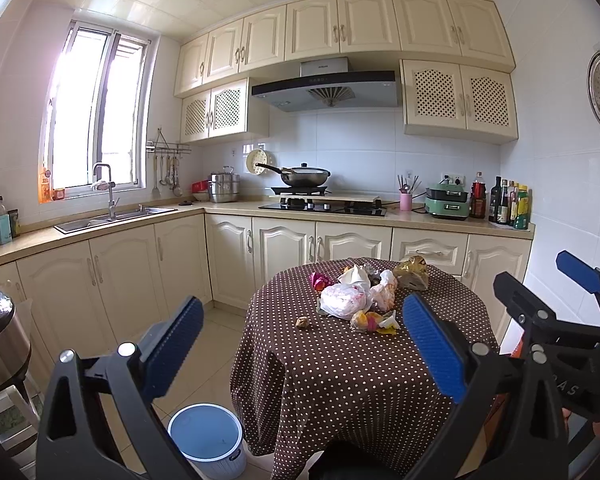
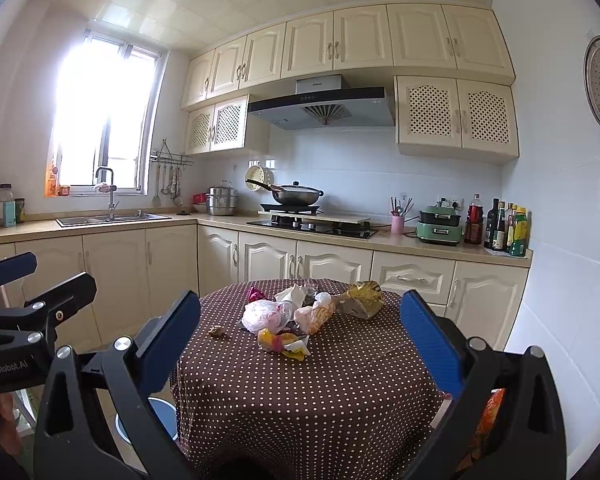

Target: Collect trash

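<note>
A pile of trash lies on a round table with a brown polka-dot cloth: a white plastic bag, an orange-white bag, a gold foil wrapper, yellow scraps, a small brown lump. A blue-lined bin stands on the floor left of the table. My left gripper is open and empty, short of the table. My right gripper is open and empty; it also shows in the left wrist view.
Cream kitchen cabinets and a counter run along the back with a sink, a wok on the stove and bottles. A steel appliance stands at the left on a stool. Tiled floor lies between table and cabinets.
</note>
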A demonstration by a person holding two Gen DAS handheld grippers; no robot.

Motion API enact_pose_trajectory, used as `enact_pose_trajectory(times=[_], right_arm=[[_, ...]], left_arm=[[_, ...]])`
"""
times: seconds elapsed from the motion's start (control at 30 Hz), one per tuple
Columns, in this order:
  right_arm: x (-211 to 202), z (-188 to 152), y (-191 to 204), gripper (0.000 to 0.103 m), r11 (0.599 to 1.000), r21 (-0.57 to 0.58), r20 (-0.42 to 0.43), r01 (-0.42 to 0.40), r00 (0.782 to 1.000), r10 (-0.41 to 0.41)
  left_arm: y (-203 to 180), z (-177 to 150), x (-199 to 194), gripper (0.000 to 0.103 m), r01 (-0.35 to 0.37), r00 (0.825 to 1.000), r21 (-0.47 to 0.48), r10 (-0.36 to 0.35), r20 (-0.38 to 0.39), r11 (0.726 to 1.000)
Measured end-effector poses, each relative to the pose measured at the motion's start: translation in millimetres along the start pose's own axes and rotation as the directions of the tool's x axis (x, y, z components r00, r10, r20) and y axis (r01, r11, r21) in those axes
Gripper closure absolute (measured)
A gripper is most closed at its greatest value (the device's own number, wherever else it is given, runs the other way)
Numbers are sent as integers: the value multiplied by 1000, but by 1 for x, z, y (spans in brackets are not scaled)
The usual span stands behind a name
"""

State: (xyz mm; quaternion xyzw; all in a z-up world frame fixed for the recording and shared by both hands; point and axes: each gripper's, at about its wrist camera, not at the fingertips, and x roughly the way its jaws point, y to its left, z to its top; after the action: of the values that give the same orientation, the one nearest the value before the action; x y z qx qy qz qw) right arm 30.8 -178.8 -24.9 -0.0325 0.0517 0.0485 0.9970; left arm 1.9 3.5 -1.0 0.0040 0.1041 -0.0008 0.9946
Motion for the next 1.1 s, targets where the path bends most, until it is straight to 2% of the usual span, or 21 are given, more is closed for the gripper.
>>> enact_pose_trajectory(times=[1.1], right_arm=[[4,-6,0,7,1000,3,-21,-19,1000,19]], left_arm=[[-3,-2,1,5,3,1000,-1,-3,-3,1000]])
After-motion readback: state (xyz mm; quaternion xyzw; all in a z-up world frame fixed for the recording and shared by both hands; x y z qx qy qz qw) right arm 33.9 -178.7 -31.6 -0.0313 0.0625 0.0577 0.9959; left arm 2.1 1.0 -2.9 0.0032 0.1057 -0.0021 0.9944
